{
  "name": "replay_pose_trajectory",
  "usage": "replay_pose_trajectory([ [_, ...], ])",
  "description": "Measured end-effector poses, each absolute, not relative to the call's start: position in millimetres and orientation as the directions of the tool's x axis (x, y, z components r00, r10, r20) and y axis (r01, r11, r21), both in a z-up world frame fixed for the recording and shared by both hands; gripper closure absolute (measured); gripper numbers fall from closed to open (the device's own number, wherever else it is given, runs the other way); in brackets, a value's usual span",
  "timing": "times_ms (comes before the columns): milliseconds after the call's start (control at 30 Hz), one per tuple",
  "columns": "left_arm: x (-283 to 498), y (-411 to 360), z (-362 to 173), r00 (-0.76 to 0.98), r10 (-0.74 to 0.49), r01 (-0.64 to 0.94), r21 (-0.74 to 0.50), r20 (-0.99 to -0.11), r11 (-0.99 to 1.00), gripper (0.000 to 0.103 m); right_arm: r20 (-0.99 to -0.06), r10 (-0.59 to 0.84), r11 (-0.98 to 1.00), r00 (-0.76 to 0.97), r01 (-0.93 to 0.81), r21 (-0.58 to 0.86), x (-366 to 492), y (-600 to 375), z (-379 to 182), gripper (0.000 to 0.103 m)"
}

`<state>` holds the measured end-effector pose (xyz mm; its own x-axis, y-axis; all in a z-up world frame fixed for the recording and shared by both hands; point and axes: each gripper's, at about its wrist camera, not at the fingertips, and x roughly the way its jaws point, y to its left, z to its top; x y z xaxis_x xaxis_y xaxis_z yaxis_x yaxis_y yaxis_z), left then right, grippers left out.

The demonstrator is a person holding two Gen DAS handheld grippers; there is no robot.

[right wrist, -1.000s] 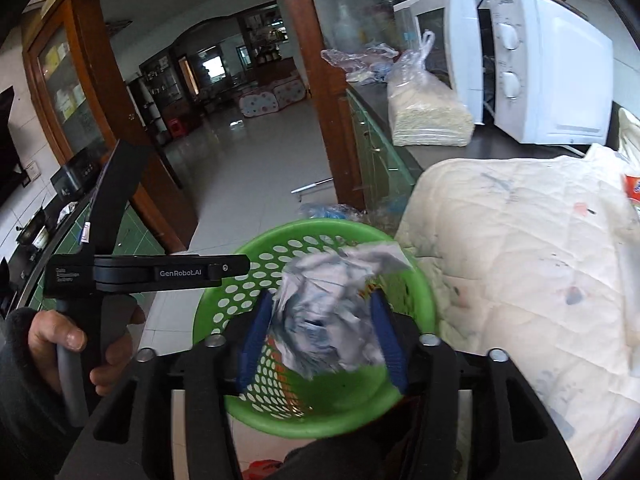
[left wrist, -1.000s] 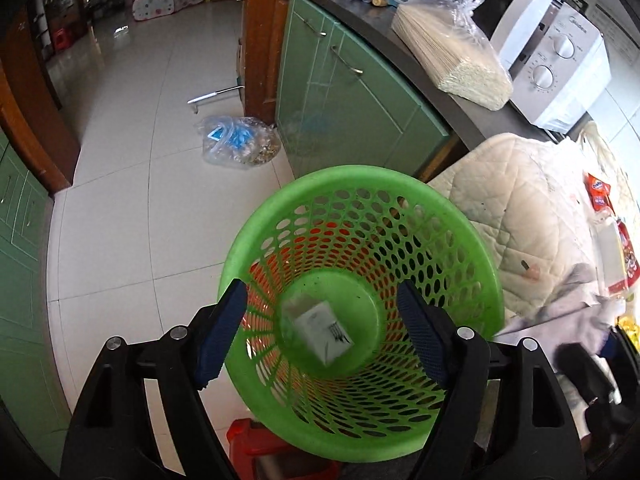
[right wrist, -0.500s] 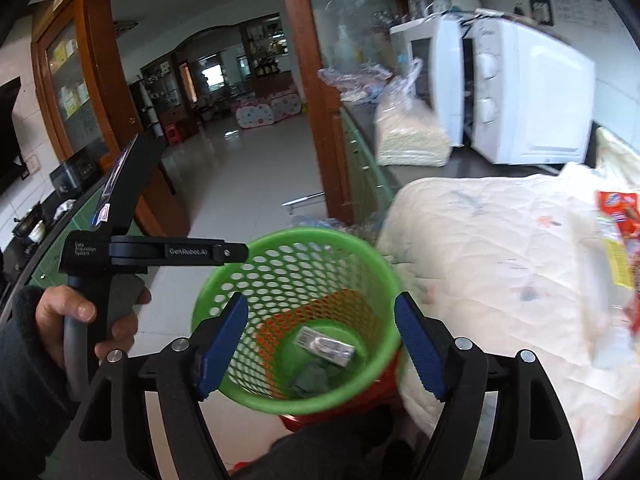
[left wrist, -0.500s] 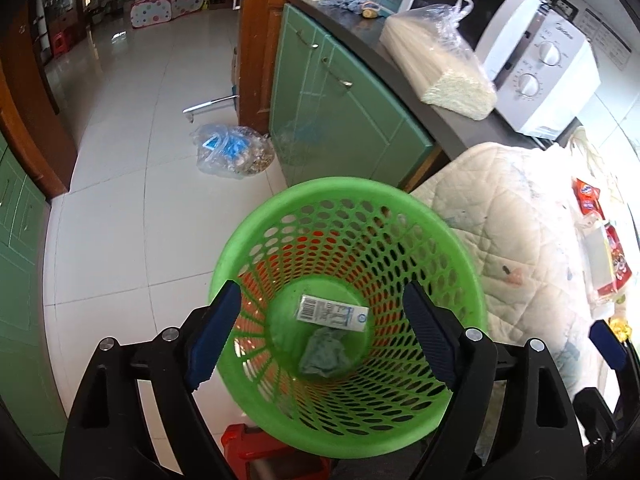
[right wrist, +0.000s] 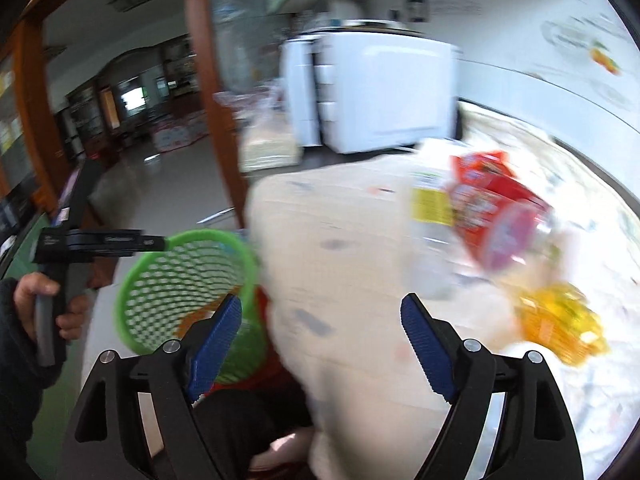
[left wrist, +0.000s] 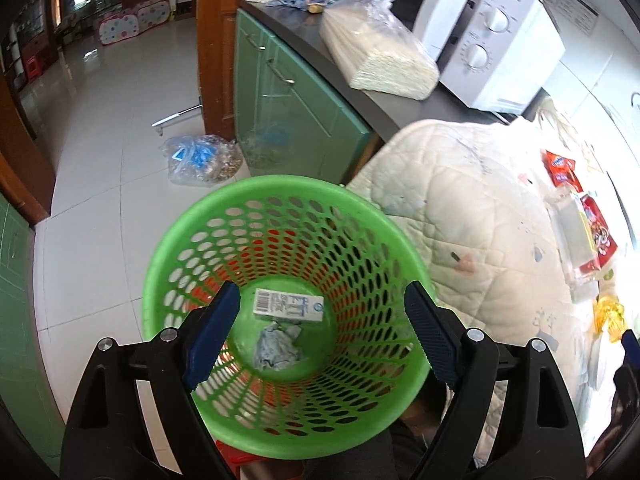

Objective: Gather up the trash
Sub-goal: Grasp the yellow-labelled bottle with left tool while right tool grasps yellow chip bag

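Swinging right gripper point(right wrist: 322, 342) off the green basket point(right wrist: 188, 280), now down-left of its spread, empty fingers; view blurring. Now facing quilted cover point(right wrist: 352, 248) with red wrappers point(right wrist: 492, 216) and yellow wrapper point(right wrist: 560, 320) ahead-right. Holding left gripper point(left wrist: 320, 330) over basket point(left wrist: 280, 196), jaws wide, empty. Showing carton point(left wrist: 288, 305) and crumpled paper point(left wrist: 276, 346) lying inside, between the fingers.

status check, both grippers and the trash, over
Left gripper open, empty, over green basket. Carton and crumpled paper in basket. Right gripper open, empty, facing wrappers on quilt; view blurred. Nothing in the way.
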<state>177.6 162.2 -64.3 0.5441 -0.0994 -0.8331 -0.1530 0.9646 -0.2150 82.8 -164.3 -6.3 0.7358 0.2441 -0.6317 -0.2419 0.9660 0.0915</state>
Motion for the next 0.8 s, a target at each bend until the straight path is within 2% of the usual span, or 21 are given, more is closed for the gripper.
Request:
replay_pose_trajectory([
  [300, 186, 132, -59, 0.543, -0.126, -0.097, -0.211, -0.83, 0.973, 0.02, -0.652, -0.017, 0.998, 0.758, 0.055, 0.039, 91, -284, -13, 0.024],
  [400, 190, 115, -56, 0.54, -0.145, -0.063, -0.212, -0.829, 0.975, 0.02, -0.667, -0.061, 0.994, 0.742, 0.105, 0.026, 102, -315, -18, 0.024],
  [800, 209, 23, -36, 0.523, -0.26, 0.117, -0.234, -0.812, 0.965, 0.02, -0.73, 0.011, 0.996, 0.683, 0.057, 0.069, 134, -352, -53, 0.022],
])
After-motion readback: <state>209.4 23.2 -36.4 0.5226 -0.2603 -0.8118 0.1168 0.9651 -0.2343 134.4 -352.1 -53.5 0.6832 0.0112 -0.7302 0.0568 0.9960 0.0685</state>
